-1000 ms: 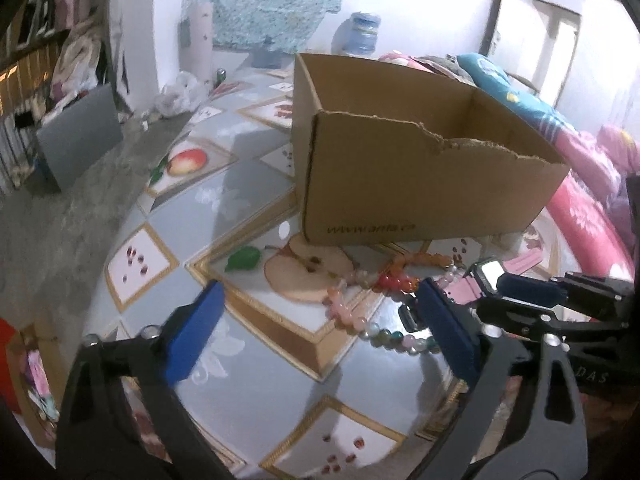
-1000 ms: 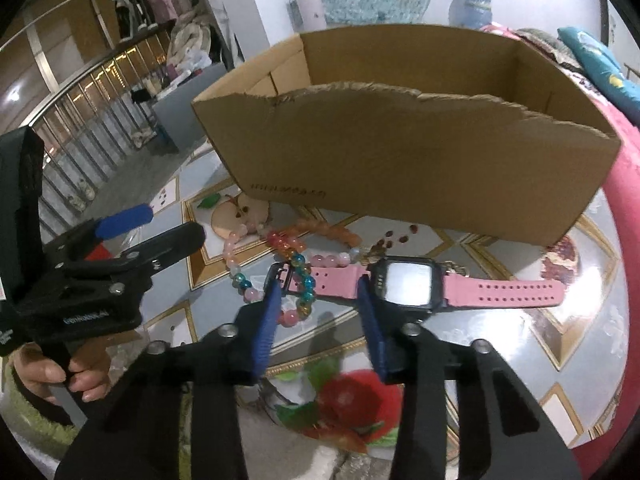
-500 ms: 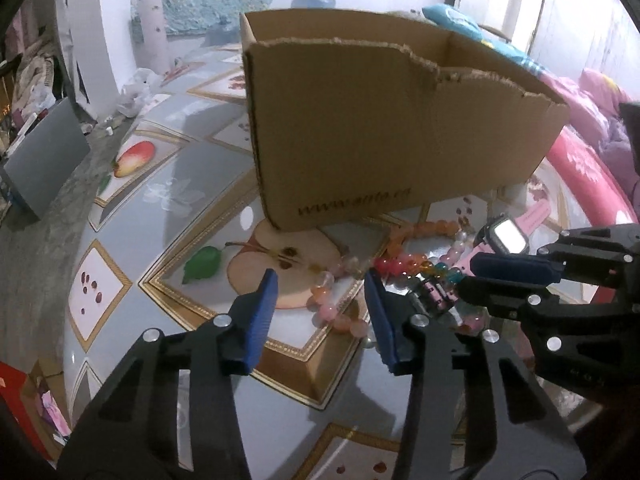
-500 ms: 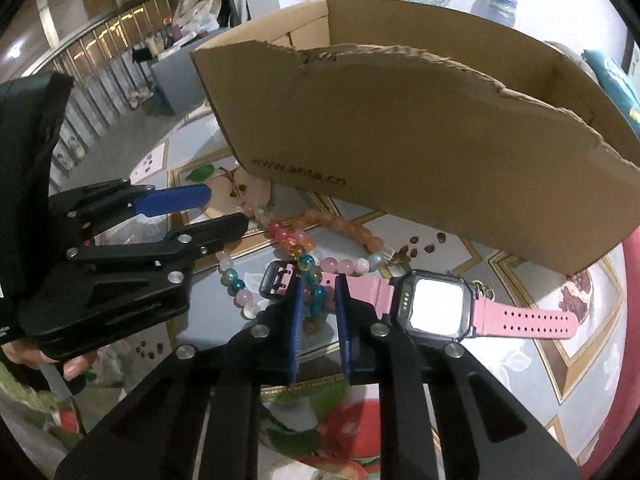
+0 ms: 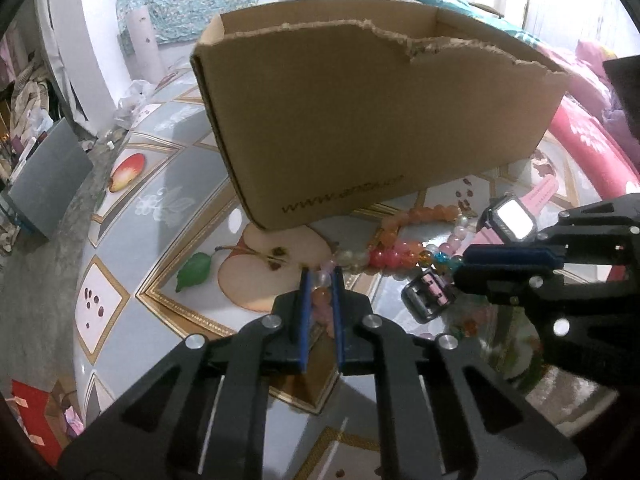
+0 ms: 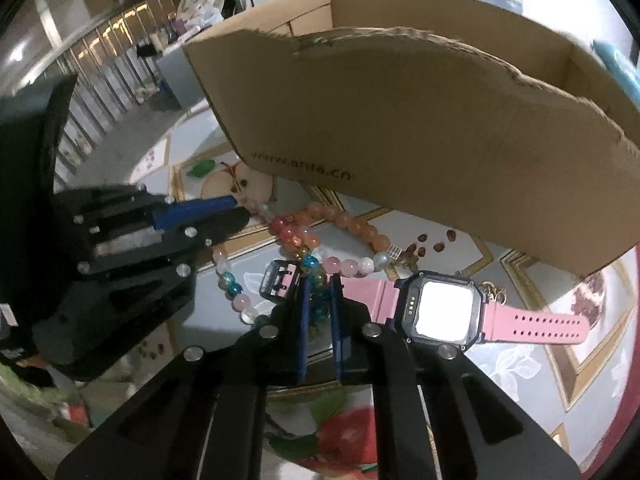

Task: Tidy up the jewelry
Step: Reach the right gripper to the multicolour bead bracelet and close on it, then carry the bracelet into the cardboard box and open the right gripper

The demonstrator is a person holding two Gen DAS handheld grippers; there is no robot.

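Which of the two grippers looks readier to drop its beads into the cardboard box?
Probably the left gripper: it is shut on the pale bead bracelet right below the cardboard box. The right gripper pinches blue beads lying across the pink watch strap.

Left gripper (image 5: 320, 276) and right gripper (image 6: 319, 286): jaws nearly closed.

Tall brown cardboard box with torn top edge (image 5: 376, 120) walls off the far side of the fruit-patterned bench (image 5: 168, 200); its open top is unobstructed from above. Bare bench surface lies left of the box. In front of it, tangled multicoloured bead bracelets (image 5: 400, 256) and a pink-strapped square watch (image 6: 440, 312) crowd the narrow strip. The left gripper (image 5: 320, 280) and right gripper (image 6: 318, 284) sit near each other, limiting sideways passage.
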